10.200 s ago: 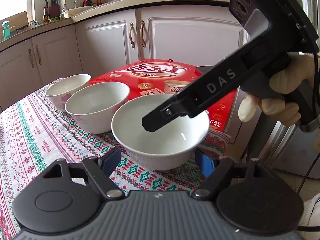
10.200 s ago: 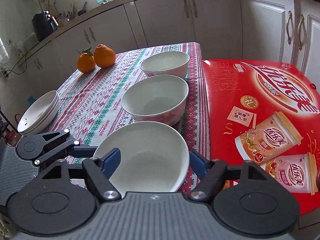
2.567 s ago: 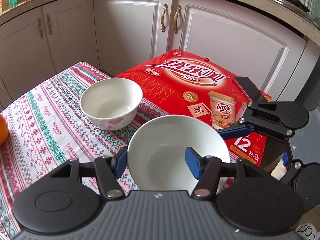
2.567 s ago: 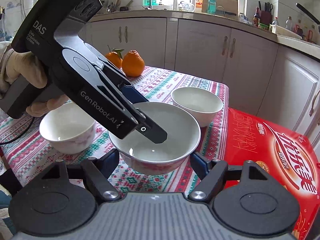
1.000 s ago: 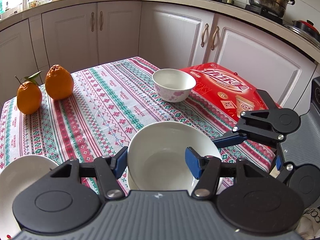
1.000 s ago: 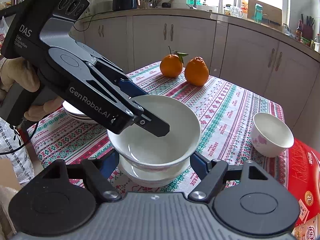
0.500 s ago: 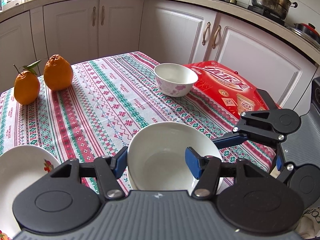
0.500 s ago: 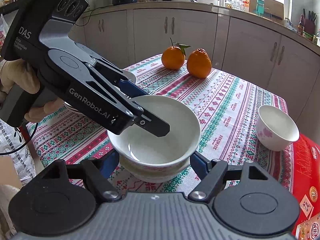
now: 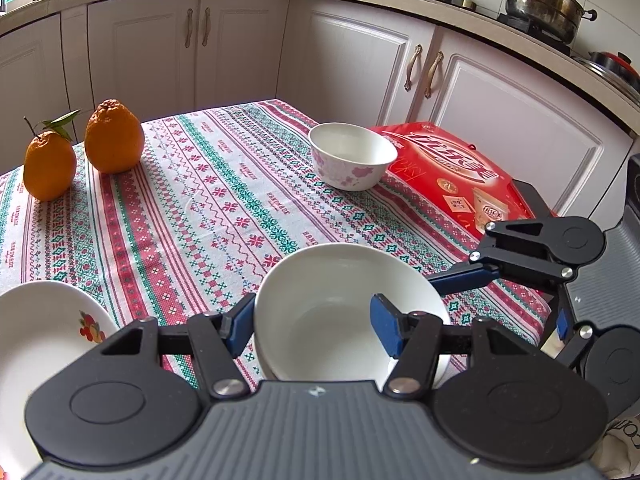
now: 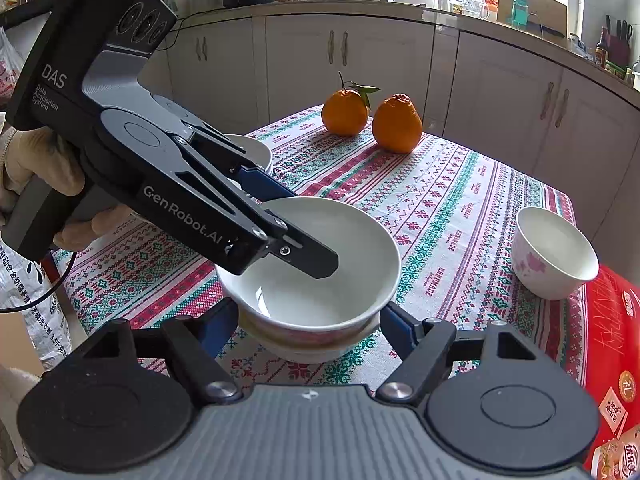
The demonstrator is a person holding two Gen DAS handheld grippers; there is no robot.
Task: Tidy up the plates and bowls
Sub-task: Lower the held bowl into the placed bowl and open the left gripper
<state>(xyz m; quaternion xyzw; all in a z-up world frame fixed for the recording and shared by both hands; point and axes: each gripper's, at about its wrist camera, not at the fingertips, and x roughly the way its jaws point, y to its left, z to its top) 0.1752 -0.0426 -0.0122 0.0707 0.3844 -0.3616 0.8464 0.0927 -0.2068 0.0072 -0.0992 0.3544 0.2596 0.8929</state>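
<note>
Now the left claw, closed on the rim of the white bowl, has lowered it into the bowl beneath at the frame's lower centre, while the right claw stays open around them, so release seems next.

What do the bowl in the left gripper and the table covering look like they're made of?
Held bowl: likely glazed ceramic or porcelain; it is glossy white with a bright glint inside, and the left hand-held gripper pinches its rim. Tablecloth: apparently woven or embroidered fabric, matte, with a stitched-looking red and green pattern.
</note>
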